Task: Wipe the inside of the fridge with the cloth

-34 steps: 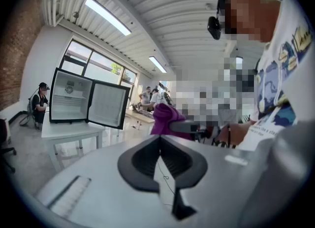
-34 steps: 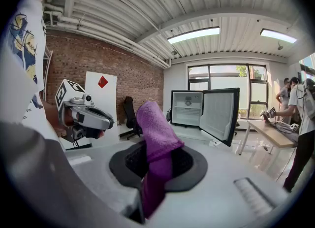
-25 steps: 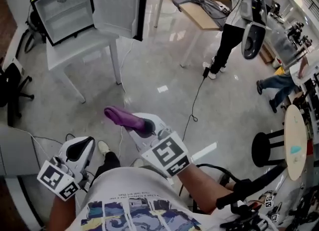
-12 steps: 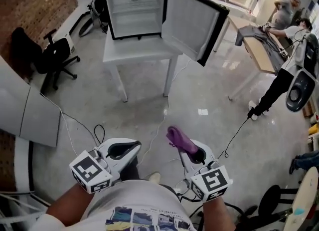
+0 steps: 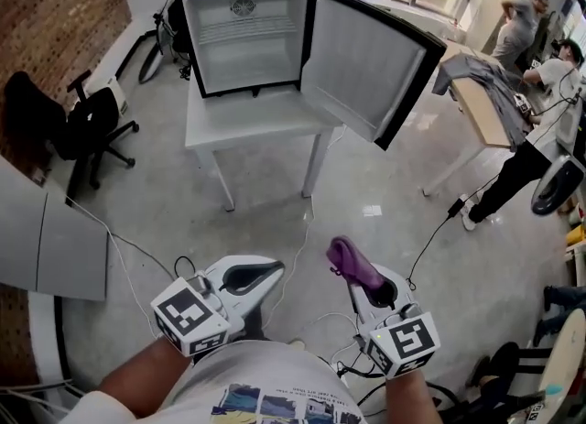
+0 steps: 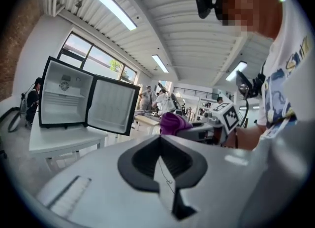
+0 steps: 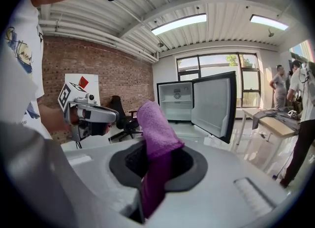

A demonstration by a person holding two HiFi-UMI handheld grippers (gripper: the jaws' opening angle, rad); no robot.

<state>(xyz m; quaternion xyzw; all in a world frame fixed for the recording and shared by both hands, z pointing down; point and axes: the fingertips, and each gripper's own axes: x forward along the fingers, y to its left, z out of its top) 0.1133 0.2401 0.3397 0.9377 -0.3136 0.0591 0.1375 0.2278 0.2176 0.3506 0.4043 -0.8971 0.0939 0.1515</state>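
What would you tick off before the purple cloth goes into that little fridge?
1. Purple cloth gripped by the right gripper: ok.
2. Left gripper shut and empty: ok.
3. Mini fridge door open: ok.
4. Fridge within reach: not ok, it stands on the white table across the floor.
5. Walkway free: not ok, a white cable crosses the floor.
6. Where the inside is dirty: cannot tell.

A black office chair (image 5: pixel 87 120) stands near a white table (image 5: pixel 247 120).
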